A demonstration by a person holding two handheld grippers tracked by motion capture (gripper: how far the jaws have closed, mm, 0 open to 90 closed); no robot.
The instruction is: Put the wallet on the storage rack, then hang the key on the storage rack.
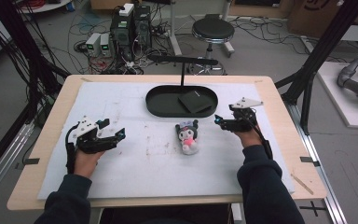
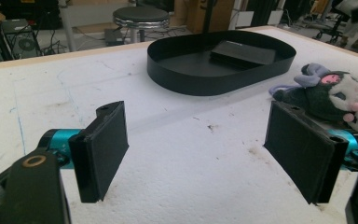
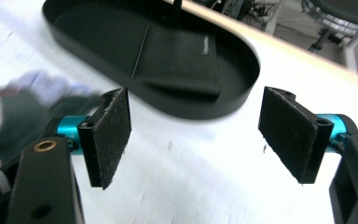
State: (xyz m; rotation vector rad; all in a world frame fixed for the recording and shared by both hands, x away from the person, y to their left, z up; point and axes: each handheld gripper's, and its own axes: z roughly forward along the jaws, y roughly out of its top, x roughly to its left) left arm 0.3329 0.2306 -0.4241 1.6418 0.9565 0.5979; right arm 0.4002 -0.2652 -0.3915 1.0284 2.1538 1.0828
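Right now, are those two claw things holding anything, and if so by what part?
Nothing is held. The left gripper and right gripper are both open; the plush doll lies free on the table.

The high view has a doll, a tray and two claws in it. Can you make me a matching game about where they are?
Things:
1. small plush doll with dark hair and pink dress
2. black oval metal tray
3. flat black rectangular case
4. left claw

Places or states:
A. lying inside the tray, towards its right end
B. open with nothing between its pads, at the left of the white mat
C. lying on the white mat, just below the tray
D. at the far middle of the white mat, under a black stand

Pairs: 1-C, 2-D, 3-A, 4-B
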